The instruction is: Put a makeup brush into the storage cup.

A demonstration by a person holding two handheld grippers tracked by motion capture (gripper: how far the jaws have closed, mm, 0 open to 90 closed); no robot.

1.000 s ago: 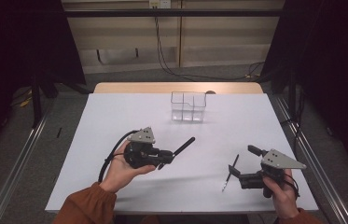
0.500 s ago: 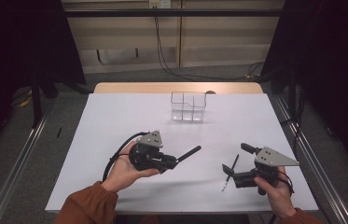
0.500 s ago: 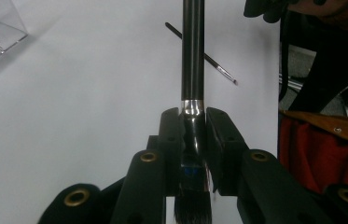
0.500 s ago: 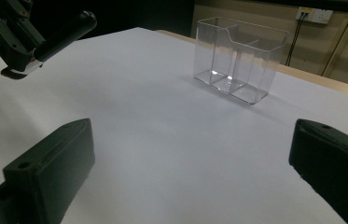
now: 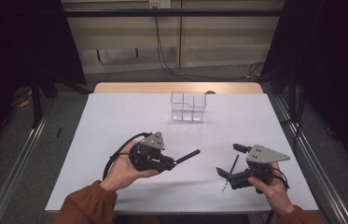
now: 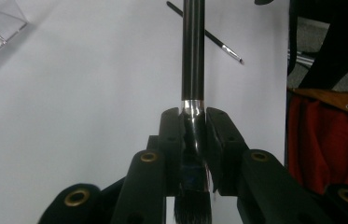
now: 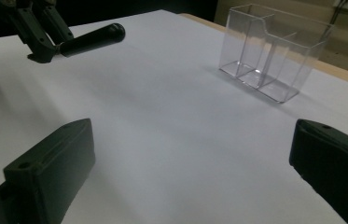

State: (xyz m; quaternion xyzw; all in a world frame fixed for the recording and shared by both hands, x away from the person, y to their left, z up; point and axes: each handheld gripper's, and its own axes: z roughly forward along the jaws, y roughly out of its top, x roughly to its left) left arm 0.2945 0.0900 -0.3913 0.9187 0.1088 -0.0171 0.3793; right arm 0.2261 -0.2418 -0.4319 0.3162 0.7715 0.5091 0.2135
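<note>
Two black jaws of left gripper (image 6: 193, 140) pinched on thick black-handled brush (image 5: 186, 156) at its silver ferrule, held above white table (image 5: 115, 121). Right gripper (image 7: 190, 163) spread wide, nothing between; thin black brush (image 5: 230, 170) flat on table just beside it, clear plastic compartment holder (image 5: 188, 106) well beyond.

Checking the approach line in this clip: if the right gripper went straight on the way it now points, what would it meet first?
Judging by the right gripper view, the open right gripper faces bare white table, with the clear plastic organizer ahead, somewhat right of centre. That would probably come first, though depth is uncertain. The thick brush in the left gripper lies off to the side.
</note>
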